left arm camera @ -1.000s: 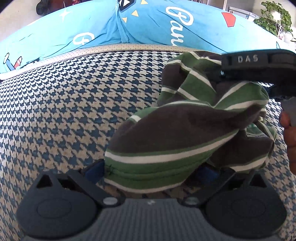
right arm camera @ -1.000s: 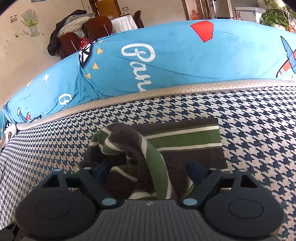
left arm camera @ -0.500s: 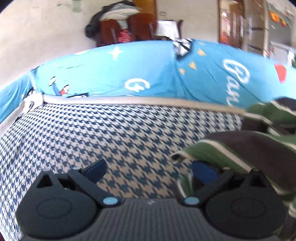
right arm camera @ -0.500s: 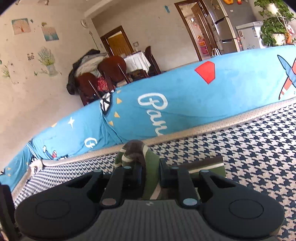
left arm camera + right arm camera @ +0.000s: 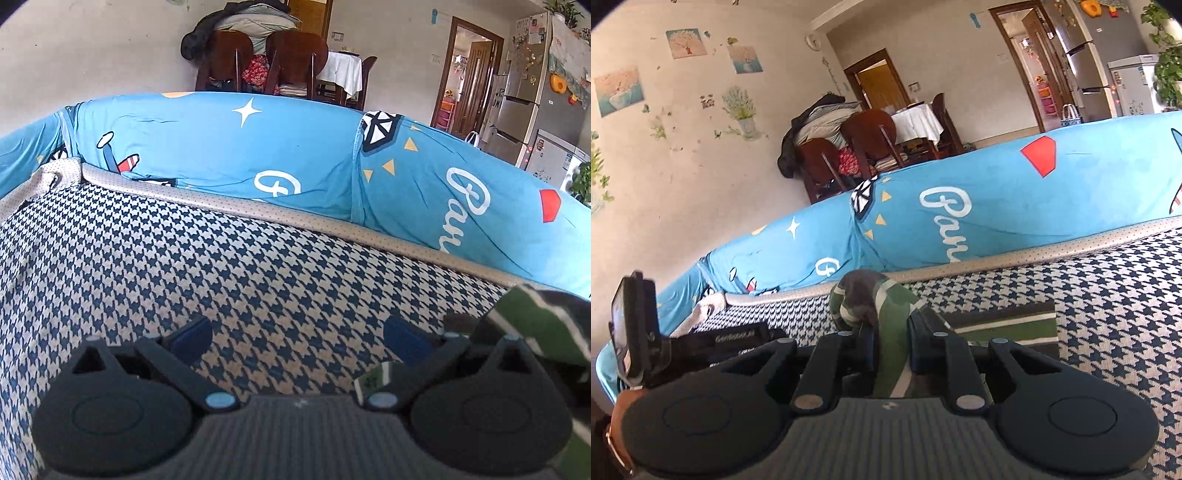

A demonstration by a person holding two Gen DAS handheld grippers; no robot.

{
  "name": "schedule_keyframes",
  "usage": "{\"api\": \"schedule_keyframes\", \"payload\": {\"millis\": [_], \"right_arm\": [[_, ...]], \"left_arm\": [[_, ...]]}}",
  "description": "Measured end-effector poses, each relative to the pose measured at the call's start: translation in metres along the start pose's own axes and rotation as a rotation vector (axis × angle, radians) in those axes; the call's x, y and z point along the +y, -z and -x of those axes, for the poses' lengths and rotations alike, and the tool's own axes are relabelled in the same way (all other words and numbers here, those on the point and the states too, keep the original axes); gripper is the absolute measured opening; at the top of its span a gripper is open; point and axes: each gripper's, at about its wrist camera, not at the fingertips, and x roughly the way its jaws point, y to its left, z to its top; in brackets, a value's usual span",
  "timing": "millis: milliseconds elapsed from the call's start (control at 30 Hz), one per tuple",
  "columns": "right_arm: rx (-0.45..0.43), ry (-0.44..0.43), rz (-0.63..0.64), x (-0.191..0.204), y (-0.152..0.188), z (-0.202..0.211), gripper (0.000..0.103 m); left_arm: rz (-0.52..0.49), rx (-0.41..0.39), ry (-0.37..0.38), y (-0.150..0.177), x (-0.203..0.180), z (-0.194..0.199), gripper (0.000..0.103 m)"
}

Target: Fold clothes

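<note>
Left gripper (image 5: 297,334): jaws wide apart, nothing between the blue pads (image 5: 192,334), only bare houndstooth sofa seat (image 5: 184,266) under them. It sits over the left-middle of the seat, pointing toward the back edge. In the right wrist view the same tool shows at far left, black body with a small screen (image 5: 626,325), held by a hand (image 5: 618,424) low in the left corner.

Striped garment (image 5: 535,317), green/dark brown/white: in the left view it sits at the right edge of frame, just beside the right finger and partly behind it, with one strip showing low near the finger's hinge. Not gripped by the left tool.

Right gripper (image 5: 892,341): jaws have just been closing and are now narrow, clamped on a bunched fold of the garment. The fold pokes up above the fingertips as a rounded knot; the fabric runs down between the pads toward the camera. The rest of the garment lies flat on the seat just right of the gripper, stripes running parallel to the back edge.

Back edge of the seat: beige dotted piping (image 5: 1034,254), then a blue printed cover (image 5: 997,206) over the backrest, with white script, a red shape and yellow triangles.

Behind the sofa: wooden chairs (image 5: 868,140) piled with coats, a table with a white cloth (image 5: 916,122), a fridge (image 5: 1086,62) at far right.
</note>
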Motion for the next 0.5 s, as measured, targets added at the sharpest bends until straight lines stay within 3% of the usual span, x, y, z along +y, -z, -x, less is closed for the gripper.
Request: {"api": "schedule_keyframes", "payload": {"millis": [300,500], "right_arm": [[0.193,-0.139,0.157,0.049,0.047,-0.008,0.023],[0.247,-0.175,0.197,0.056,0.056,-0.009,0.039]], "left_arm": [[-0.001,-0.007,0.042,0.001,-0.005,-0.004,0.103],[-0.061,0.008,0.115,0.006,-0.018,-0.004,0.103]]}}
